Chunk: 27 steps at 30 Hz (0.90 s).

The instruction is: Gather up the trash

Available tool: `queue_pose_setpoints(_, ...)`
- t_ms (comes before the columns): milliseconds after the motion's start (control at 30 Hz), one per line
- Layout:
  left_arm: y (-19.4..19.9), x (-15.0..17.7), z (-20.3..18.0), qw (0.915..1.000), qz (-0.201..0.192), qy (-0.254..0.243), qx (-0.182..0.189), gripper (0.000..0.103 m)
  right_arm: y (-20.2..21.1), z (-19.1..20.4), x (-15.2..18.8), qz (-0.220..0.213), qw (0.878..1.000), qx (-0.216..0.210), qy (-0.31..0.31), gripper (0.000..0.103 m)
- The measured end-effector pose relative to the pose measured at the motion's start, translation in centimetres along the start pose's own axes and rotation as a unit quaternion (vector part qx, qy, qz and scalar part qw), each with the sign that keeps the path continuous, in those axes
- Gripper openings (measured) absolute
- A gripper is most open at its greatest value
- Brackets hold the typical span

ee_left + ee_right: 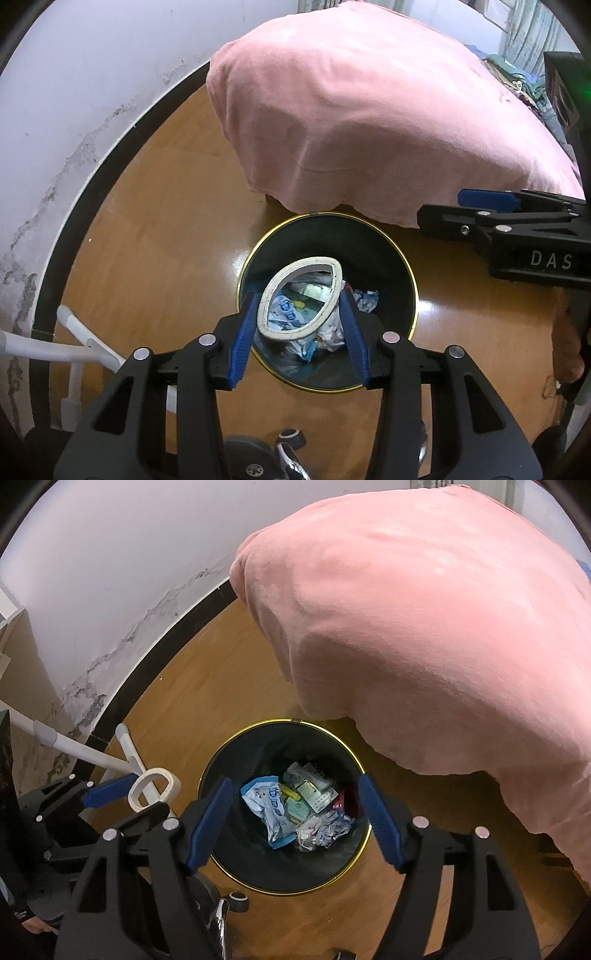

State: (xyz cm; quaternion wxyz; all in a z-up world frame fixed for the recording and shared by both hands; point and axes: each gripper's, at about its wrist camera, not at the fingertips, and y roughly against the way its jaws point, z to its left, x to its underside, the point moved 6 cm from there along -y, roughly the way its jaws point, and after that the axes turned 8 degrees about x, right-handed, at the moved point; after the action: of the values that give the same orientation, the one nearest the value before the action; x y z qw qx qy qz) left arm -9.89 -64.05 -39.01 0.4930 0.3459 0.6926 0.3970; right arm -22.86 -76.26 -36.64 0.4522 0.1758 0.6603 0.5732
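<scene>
A black bin with a gold rim (pixel 332 236) stands on the wooden floor beside the bed. My left gripper (pixel 299 295) hangs over it, its blue pads shut on a squashed white tape ring (pixel 314 261). In the right wrist view that ring (pixel 173 786) and the left gripper (pixel 144 794) show at the left, beside the bin (pixel 280 738). My right gripper (pixel 294 783) stands open over the bin's mouth with nothing between its fingers; it also shows at the right edge of the left wrist view (pixel 458 210). Inside the bin lie a blue-white wrapper (pixel 271 808), a small green box (pixel 314 794) and crumpled paper (pixel 325 830).
A pink blanket (pixel 369 110) drapes over the bed and overhangs the bin's far side. A white wall with black skirting (pixel 110 155) curves along the left. A white tube frame (pixel 92 757) and a caster wheel (pixel 238 901) stand near the bin.
</scene>
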Motion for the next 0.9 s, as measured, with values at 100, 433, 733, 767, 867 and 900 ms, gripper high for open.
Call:
queue_pose_setpoints(100,-0.3,0.1,-0.2,0.9999,0.009,0.003,0.007,0.049,0.2,-0.3,-0.1,-0.001,1.0,0.0,-0.006,0.069)
queue_pose_setpoints(433,1.7,-1.1,-1.4,0.9998,-0.012,-0.006,0.013,0.092,2.6,-1.8,-1.6,-0.019,0.999,0.0,-0.025,0.086)
queue_pose_setpoints(733,13.2,-4.8,-3.2,0.9954,-0.09,-0.03,0.011,0.094,12.9,0.4,-5.7,-0.103,0.995,0.003,0.01,0.096)
queue_pose_setpoints(767,14.8,-5.1,-3.3,0.9943,-0.102,-0.031,0.012,0.094,14.2,1.0,-6.2,-0.115,0.993,0.005,0.014,0.096)
queue_pose_setpoints(867,21.1,-5.3,-2.6,0.9903,-0.137,-0.023,-0.002,0.095,18.7,4.1,-7.6,-0.159,0.987,0.007,0.039,0.096)
queue_pose_setpoints(900,24.1,-5.0,-1.9,0.9883,-0.151,-0.016,-0.014,0.095,20.1,5.6,-8.0,-0.171,0.984,0.008,0.05,0.096)
